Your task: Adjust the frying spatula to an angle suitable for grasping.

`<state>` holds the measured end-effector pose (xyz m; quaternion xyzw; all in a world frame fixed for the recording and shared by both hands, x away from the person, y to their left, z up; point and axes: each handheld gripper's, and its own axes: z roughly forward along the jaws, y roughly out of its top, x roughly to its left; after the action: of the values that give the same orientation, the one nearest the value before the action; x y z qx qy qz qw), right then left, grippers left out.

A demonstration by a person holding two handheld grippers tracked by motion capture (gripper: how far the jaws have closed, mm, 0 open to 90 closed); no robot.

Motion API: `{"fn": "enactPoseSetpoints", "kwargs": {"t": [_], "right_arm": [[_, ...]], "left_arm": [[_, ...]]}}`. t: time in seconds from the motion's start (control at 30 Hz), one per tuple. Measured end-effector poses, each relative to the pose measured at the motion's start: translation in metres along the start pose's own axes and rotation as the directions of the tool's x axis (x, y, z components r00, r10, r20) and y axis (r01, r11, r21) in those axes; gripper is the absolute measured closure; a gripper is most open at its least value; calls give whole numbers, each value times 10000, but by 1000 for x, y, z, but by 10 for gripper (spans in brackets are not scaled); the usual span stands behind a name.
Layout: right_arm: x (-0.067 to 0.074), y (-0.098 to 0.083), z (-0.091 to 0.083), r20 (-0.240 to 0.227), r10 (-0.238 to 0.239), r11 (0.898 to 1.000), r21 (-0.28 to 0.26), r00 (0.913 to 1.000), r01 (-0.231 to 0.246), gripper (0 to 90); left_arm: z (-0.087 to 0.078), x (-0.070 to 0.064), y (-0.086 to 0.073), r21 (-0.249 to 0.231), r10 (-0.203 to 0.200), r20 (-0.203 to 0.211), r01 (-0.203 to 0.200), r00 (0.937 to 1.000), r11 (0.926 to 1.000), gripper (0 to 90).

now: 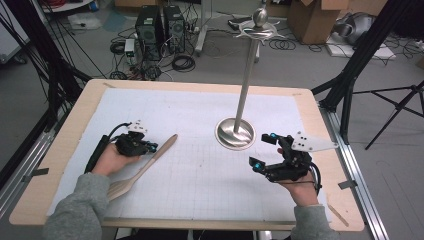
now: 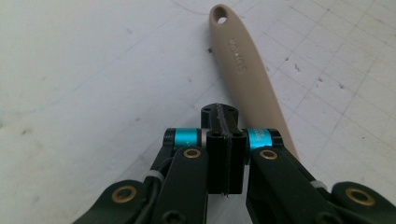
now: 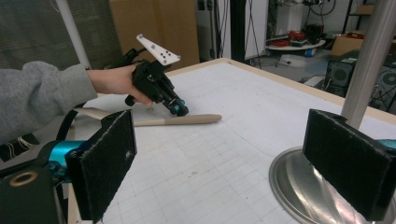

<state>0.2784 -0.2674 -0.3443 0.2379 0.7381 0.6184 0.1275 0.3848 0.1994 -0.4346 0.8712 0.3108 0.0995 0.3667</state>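
A beige plastic spatula (image 1: 145, 167) lies flat on the white gridded mat, its handle with a hanging hole pointing away from the person. My left gripper (image 1: 152, 146) is shut with nothing between its jaws. Its tip sits low over the mat, just beside the spatula handle (image 2: 243, 65). In the left gripper view the closed jaws of that gripper (image 2: 219, 114) stand left of the handle. The right gripper view shows the left gripper (image 3: 177, 108) tilted down at the spatula (image 3: 177, 121). My right gripper (image 1: 263, 151) is open and empty near the stand's base (image 1: 235, 134).
A tall metal pole (image 1: 246, 85) rises from a round steel base (image 3: 299, 182) at the mat's middle right, close to my right gripper (image 3: 226, 163). The wooden table edge (image 1: 200, 224) frames the mat. Computers, cables and tripod legs stand on the floor beyond.
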Motion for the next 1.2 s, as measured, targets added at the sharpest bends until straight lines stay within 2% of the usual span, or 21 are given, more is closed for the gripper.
{"fn": "enactPoseSetpoints", "kwargs": {"t": [0.07, 0.23, 0.3, 0.4, 0.47, 0.6, 0.67, 0.77, 0.87, 0.93, 0.97, 1.07, 1.17, 1.2], "right_arm": [[1, 0, 0, -4, 1, 10000, 40, 10000, -1, 84], [0, -1, 0, 51, -15, 10000, 26, 10000, 15, 84], [0, -1, -1, 59, 60, 10000, 65, 10000, -60, 84], [0, -2, -2, 67, 82, 10000, 53, 9999, -83, 84], [0, -2, -2, 78, 44, 10000, 9, 10000, -44, 85], [1, -2, -2, 48, -6, 10000, 59, 10000, 5, 84], [1, -2, -2, 71, 63, 9999, 93, 10000, -64, 85], [0, -3, -3, 96, 69, 10000, 36, 9999, -70, 85], [1, -3, -4, 102, 78, 10000, 10, 9999, -79, 84], [1, -3, -5, 122, 50, 10000, -3, 9999, -50, 84], [2, -3, -5, 137, 56, 10000, -10, 9999, -56, 85], [3, -2, -4, 102, 29, 10000, -19, 9999, -29, 85], [3, -1, -2, 101, -33, 10000, -28, 9999, 33, 85], [3, -1, -2, 67, -26, 10000, -28, 10000, 26, 84]], "left_arm": [[5, -4, 5, 29, 358, 30, -358, 9994, 9994, 898], [13, -10, 14, -42, 732, 381, -731, 9966, 9973, 898], [18, -15, 17, -70, 903, 695, -901, 9935, 9959, 899], [26, -26, 24, -156, 1368, 1050, -1359, 9850, 9906, 898], [30, -30, 28, -190, 1551, 1141, -1539, 9813, 9879, 898], [32, -33, 29, -262, 1577, 1216, -1557, 9800, 9875, 898], [28, -32, 30, -329, 1554, 1112, -1526, 9816, 9877, 897], [9, -30, 31, -810, 1072, 988, -993, 9893, 9918, 898], [-13, -34, 27, -1251, 1150, 816, -1043, 9900, 9866, 897], [-25, -36, 23, -1246, 958, 679, -868, 9931, 9884, 897], [-31, -39, 20, -1328, 1000, 654, -907, 9928, 9870, 898], [-41, -46, 13, -1419, 972, 675, -869, 9930, 9861, 897], [-47, -52, 7, -1344, 1159, 559, -1076, 9917, 9851, 897], [-49, -53, 4, -1334, 1073, 559, -991, 9927, 9861, 897]]}}
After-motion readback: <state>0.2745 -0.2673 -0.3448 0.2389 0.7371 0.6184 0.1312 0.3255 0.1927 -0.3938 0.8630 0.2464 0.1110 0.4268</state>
